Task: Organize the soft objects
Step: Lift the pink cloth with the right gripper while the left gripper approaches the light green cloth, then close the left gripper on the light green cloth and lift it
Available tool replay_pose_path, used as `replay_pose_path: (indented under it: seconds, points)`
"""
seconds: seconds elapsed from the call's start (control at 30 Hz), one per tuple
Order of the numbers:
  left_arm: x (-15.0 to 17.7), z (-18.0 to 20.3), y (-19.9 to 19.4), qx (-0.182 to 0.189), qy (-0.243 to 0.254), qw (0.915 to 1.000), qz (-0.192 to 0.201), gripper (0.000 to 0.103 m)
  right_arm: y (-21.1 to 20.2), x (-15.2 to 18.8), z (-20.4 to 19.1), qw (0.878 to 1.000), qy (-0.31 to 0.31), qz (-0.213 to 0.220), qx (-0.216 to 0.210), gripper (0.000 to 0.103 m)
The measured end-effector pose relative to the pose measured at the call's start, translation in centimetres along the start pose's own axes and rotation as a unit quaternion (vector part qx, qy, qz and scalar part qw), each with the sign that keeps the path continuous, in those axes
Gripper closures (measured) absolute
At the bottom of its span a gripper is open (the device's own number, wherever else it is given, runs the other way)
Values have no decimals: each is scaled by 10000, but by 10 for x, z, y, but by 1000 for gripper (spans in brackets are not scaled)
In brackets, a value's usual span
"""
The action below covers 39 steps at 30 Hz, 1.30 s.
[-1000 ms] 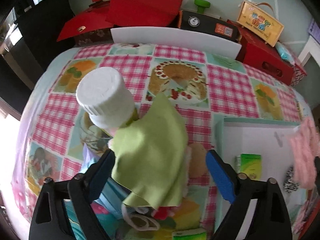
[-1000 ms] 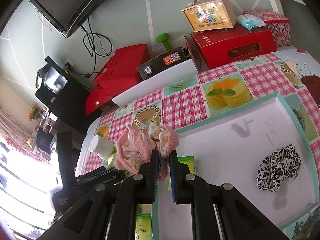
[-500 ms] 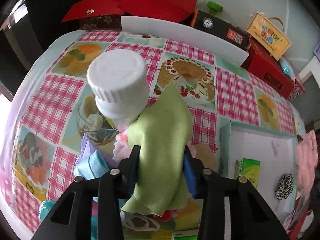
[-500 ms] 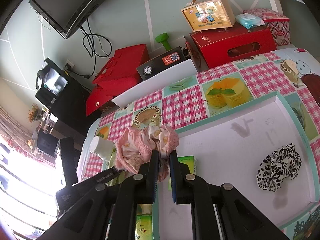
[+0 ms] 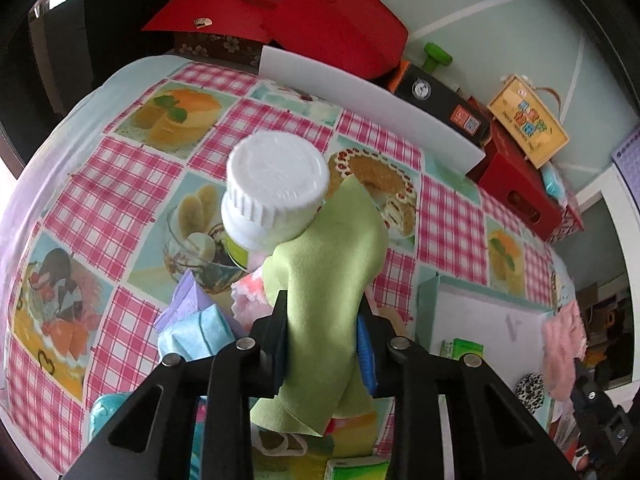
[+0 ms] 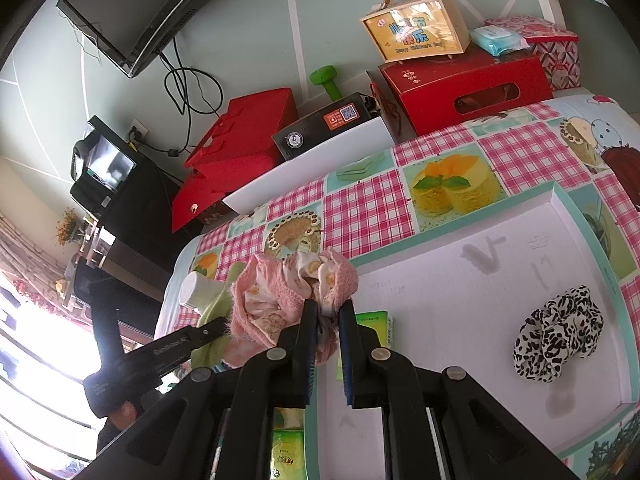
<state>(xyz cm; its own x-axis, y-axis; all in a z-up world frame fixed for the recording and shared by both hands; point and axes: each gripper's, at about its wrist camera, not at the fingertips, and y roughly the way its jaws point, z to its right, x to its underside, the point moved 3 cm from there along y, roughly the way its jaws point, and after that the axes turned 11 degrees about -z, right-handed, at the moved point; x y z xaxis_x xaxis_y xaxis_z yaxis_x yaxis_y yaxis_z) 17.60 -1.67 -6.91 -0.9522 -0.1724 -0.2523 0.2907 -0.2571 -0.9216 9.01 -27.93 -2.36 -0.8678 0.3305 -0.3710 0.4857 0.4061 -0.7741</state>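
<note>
My left gripper (image 5: 322, 312) is shut on a green cloth (image 5: 332, 264) and holds it up beside a white-capped bottle (image 5: 276, 188). My right gripper (image 6: 329, 312) is shut on a pink towel (image 6: 280, 292) and holds it over the left edge of a white tray (image 6: 460, 280) with a teal rim. A leopard-print scrunchie (image 6: 558, 334) and a green packet (image 6: 376, 320) lie in the tray. The pink towel (image 5: 562, 344) and the tray (image 5: 480, 312) also show at the right of the left wrist view.
Blue and purple cloths (image 5: 192, 320) and a pink patterned cloth (image 5: 248, 296) lie under the left gripper. Red boxes (image 6: 464, 88), a black device (image 6: 320, 128), a white board (image 6: 312, 164) and a yellow gift box (image 6: 416, 28) line the table's back edge.
My left gripper closed on the green cloth and has lifted it, moving back from the bottle. My right gripper has held still with the pink towel.
</note>
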Motion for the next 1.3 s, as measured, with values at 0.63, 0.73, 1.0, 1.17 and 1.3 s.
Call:
replay_pose_path:
  seconds: [0.63,0.73,1.0,1.17,1.3]
  points:
    - [3,-8,-16,396,-182,9991,11,72,2,2,0,10000,0,-22,7,92]
    - [3,-8,-15,372,-187,9991,-14,71,2,2,-1,10000,0,-20,10,92]
    - [3,-2,-14,296,-45,9995,-43,62,4,3,-1,10000,-7,-38,7,92]
    - [4,2,-1,147,52,9996,-245,62,5,3,-1,10000,-11,-52,9,92]
    - [6,12,11,-37,257,9990,-364,62,6,4,-1,10000,-15,-70,12,92]
